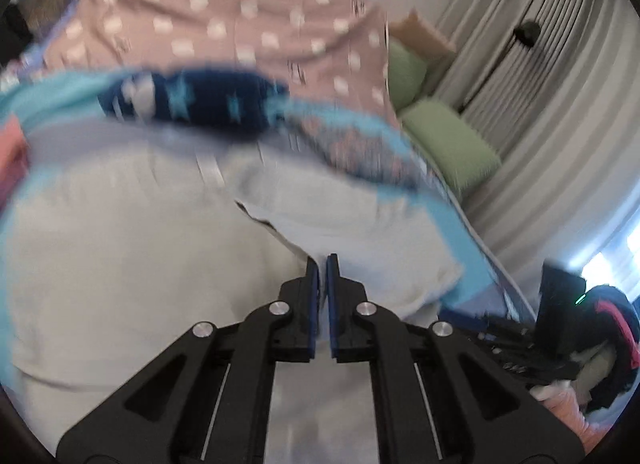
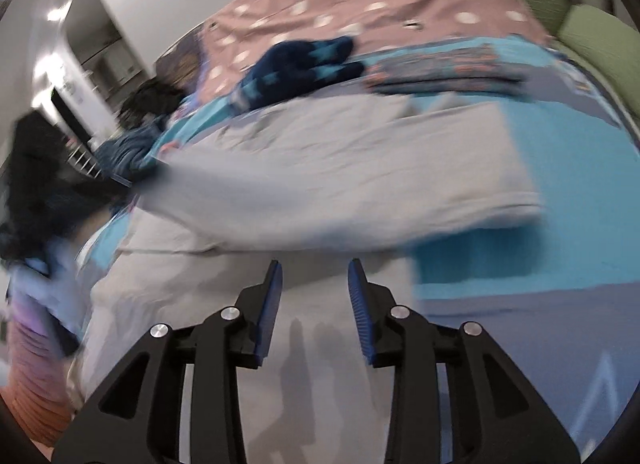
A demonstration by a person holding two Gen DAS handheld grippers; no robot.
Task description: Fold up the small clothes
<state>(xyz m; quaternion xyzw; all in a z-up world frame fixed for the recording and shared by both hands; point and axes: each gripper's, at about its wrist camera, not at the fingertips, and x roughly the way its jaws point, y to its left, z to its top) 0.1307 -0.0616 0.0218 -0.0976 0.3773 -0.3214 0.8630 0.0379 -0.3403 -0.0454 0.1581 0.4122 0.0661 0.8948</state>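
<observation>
A pale grey garment [image 1: 120,264] lies spread on the bed, blurred in both views. My left gripper [image 1: 322,260] is shut on a raised fold of it, and the cloth runs down to the blue pads from above. In the right wrist view the same grey garment [image 2: 340,168] stretches across the middle. My right gripper [image 2: 314,264] hangs open just over its near part, with nothing between the fingers. Behind it lie a navy piece with light blue stars [image 2: 304,60] and a flat folded patterned garment [image 2: 444,68]. The navy piece [image 1: 192,100] also shows in the left wrist view.
A turquoise blanket [image 2: 560,168] covers the bed, with a pink dotted cover [image 1: 240,16] behind it. Green pillows [image 1: 448,136] lie at the far right by grey curtains [image 1: 560,84]. A dark heap of clothes [image 2: 36,184] sits at the bed's left edge.
</observation>
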